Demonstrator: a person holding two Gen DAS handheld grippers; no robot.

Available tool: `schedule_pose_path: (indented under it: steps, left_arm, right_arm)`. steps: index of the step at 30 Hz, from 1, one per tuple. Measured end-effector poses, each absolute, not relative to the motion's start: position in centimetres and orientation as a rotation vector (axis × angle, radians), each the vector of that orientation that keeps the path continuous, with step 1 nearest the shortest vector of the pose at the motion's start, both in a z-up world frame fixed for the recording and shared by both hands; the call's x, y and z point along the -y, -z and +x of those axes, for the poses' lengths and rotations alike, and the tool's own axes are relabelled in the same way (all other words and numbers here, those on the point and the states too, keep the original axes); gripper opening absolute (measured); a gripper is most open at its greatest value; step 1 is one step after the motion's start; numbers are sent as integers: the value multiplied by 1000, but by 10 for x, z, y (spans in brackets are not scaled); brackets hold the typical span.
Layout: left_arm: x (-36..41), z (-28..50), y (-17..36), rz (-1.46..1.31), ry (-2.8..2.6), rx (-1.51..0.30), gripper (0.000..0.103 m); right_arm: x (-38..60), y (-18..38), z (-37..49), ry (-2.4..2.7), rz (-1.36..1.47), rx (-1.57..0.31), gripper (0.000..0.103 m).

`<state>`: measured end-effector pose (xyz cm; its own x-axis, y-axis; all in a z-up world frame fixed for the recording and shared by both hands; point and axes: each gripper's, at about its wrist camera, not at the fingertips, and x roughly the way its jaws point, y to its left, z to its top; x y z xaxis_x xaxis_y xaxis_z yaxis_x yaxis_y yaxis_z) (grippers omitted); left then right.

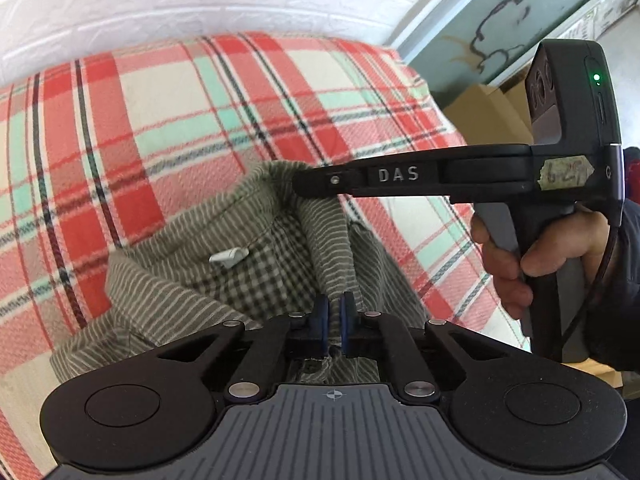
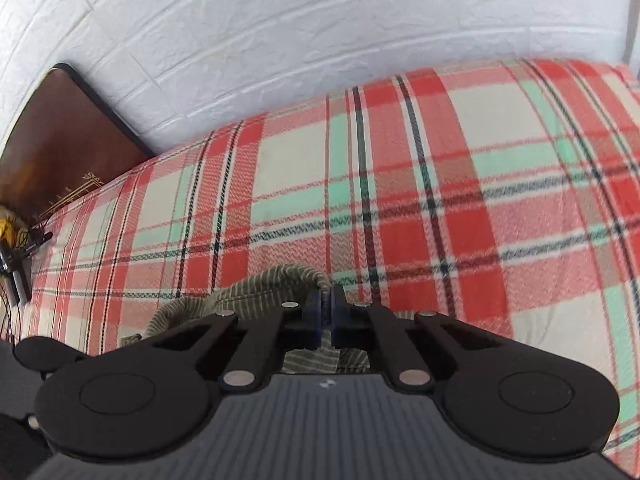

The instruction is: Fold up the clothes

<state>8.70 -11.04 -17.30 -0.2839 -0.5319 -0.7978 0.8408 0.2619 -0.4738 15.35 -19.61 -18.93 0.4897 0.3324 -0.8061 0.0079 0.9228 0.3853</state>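
Note:
A grey-green striped garment (image 1: 168,280) with a checked lining and a small white tag (image 1: 228,257) is held up over a red, cream and mint plaid bed cover (image 1: 200,92). My left gripper (image 1: 335,312) is shut on a fold of the garment. My right gripper (image 1: 304,186) reaches in from the right, its tips shut on the garment's upper edge. In the right wrist view my right gripper (image 2: 327,307) pinches the striped garment (image 2: 256,288) above the plaid cover (image 2: 400,184).
A white brick-pattern wall (image 2: 280,40) runs behind the bed. A dark wooden headboard (image 2: 60,136) stands at the left of the right wrist view, with cables (image 2: 20,256) below it. Cardboard boxes (image 1: 488,120) and a painted panel (image 1: 520,12) stand off the bed's right side.

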Motion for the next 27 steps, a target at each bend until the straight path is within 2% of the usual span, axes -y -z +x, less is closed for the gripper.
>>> schedule_pose_path:
  steps: [3,5,7,9,14,24,25,26,27]
  left_arm:
    - [105,92,163,293,1372,-1262,29]
    - [94,96,145,244,1372,-1226,30]
    - [81,102,128,203,1355,-1180,42]
    - [67,111,118,169,1296,-1144,50]
    - [32,136,120,61,1098,-1160,50]
    - [12,151,140,111,997,-1205,50]
    - [13,152,140,116,995,-1207,50]
    - [18,153,140,124,1003,-1214,50]
    - [26,154,140,142,1018,-1222,52]
  right_arm:
    - [202,182,147,-212,400,-1004,16]
    - [212,169,138,-207,442,-950,23]
    - [222,159,128,-205,469,-927,24]
    - [226,154,117,-208,471,-920,24]
    - [202,147,98,-341,448,-917,24]
    - [136,175,103,-511,375,-1040,28]
    - [130,178,104,-523,367,-1053,16]
    - [124,181,104,-535,358,-1066,10]
    - [118,184,105,-547,349,-1079,10]
